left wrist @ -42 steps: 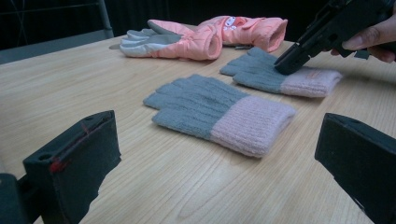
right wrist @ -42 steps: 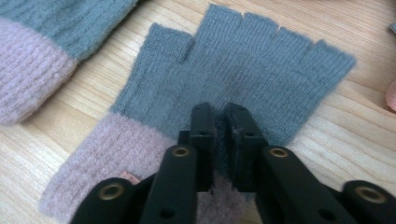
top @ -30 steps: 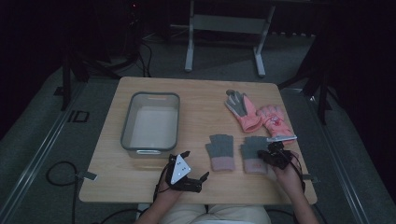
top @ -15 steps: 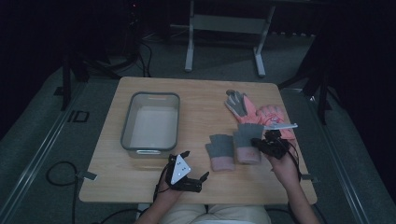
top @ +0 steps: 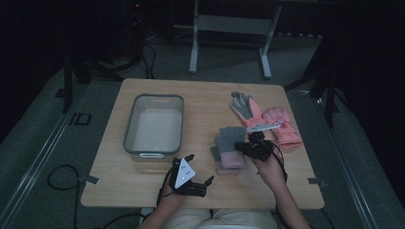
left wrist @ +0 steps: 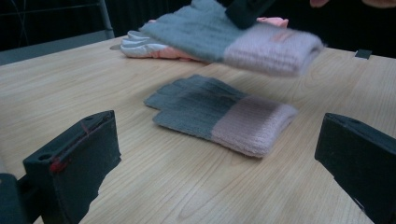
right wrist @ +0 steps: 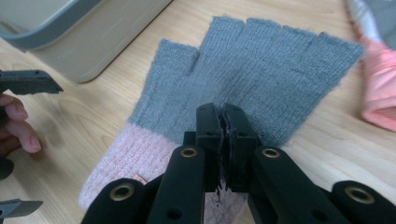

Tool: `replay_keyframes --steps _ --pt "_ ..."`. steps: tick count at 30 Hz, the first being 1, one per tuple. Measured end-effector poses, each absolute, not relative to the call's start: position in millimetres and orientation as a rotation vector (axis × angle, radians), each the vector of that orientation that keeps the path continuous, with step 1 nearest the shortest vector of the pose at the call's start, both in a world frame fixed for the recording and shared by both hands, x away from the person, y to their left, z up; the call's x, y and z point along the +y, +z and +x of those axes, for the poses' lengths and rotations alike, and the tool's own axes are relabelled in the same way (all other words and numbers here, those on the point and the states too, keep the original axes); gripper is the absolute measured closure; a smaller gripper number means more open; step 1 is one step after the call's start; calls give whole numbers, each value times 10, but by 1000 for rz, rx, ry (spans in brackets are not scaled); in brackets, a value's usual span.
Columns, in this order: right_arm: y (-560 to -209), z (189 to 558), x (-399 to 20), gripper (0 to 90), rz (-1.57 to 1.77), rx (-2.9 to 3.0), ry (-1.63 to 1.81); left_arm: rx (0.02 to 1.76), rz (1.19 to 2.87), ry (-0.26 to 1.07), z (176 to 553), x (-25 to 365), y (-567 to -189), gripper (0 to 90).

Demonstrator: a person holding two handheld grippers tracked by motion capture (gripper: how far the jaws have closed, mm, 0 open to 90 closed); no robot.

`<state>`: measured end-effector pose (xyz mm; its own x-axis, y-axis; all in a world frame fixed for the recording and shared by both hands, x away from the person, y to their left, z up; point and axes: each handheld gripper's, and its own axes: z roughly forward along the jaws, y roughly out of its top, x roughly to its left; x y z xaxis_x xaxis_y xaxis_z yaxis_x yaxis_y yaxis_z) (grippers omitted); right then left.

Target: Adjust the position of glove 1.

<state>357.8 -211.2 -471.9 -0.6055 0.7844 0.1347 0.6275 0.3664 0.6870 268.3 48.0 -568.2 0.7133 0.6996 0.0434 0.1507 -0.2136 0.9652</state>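
Pale wood table [top: 143,191] carries a grey bin [top: 154,124] just ahead of the left gripper [top: 196,169], whose jaws stand wide apart, empty. The right gripper [right wrist: 222,122], jaws pinched together, holds a grey-and-pink knit glove [left wrist: 233,35] lifted above its flat-lying twin [left wrist: 219,112].

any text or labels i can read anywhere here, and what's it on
"ID": pale marking on the grey floor left of the table.
Small orange tag on the lifted grey-and-pink glove's cuff: too small to read.
No readable text on the grey bin, the other gloves or the grippers.
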Motion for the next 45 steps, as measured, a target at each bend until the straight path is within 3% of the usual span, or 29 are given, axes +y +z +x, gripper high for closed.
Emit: replay_keyframes --steps 33,37,45 --pt "-5280 3742 -1999 843 1371 2492 958 691 1748 570 2695 483 -5680 0" --pt "-5313 3736 -1989 829 1342 2491 944 753 1754 597 2721 464 -5675 0" --pt "-5122 3693 -2097 661 1316 2468 998 802 1771 535 2767 458 -5625 0"
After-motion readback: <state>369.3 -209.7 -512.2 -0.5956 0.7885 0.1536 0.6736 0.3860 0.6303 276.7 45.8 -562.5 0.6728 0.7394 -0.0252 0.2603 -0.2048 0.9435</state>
